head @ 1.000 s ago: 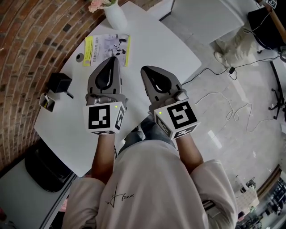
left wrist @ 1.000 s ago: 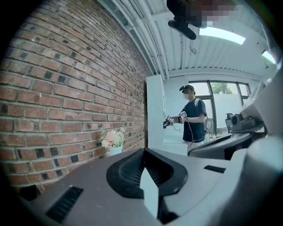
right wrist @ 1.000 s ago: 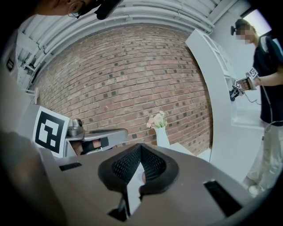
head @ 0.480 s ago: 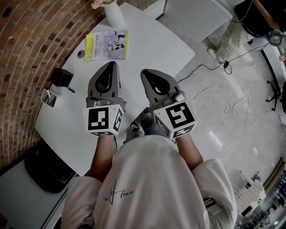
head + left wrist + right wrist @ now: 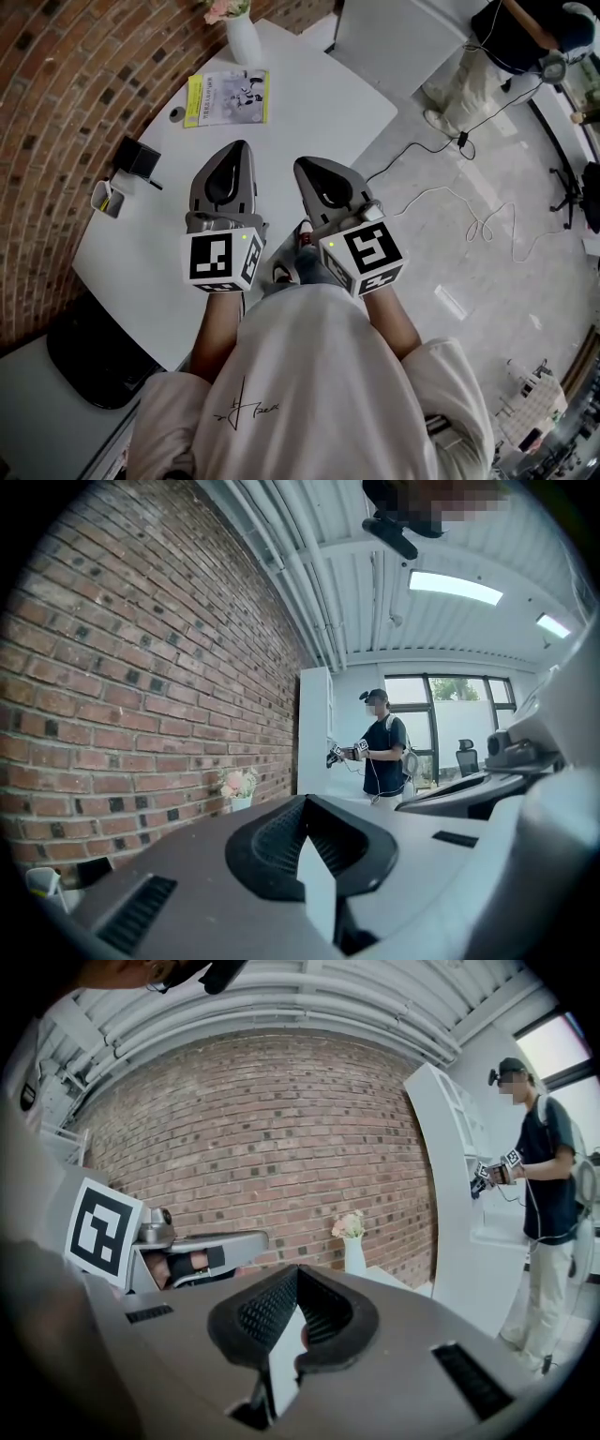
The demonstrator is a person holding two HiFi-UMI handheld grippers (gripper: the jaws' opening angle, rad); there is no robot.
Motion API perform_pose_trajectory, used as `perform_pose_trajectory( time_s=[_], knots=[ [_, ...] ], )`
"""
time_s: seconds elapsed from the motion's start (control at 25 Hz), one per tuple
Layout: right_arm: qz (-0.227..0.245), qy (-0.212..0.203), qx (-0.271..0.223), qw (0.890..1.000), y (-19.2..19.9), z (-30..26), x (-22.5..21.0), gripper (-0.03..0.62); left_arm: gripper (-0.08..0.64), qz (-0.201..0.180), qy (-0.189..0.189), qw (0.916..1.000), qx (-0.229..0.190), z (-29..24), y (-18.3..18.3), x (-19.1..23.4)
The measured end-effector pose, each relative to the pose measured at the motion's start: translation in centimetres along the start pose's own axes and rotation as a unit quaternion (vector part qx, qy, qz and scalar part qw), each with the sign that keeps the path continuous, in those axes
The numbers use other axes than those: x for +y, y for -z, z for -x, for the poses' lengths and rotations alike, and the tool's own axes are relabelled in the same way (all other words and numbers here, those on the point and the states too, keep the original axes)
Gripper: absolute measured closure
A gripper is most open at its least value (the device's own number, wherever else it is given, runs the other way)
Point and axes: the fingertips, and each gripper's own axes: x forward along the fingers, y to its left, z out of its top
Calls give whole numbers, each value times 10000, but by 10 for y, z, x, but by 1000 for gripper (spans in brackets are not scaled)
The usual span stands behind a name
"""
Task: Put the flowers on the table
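Left gripper and right gripper both closed, empty — flowers clipped by head view's top edge.

Left gripper beside right gripper; flowers on table, far end

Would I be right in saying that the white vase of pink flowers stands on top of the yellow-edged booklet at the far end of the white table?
Not quite. The white vase of pink flowers stands at the far end of the white table, but directly on its surface beyond the yellow-edged booklet, apart from it, as the head view shows.
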Motion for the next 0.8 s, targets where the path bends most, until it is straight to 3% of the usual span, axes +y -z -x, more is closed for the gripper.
perform_pose_trajectory(
  time_s=[0.8],
  knots=[
    [109,275,-85,9995,15,59,98,569,555,259,557,9981,22,115,17,-35]
  ],
)
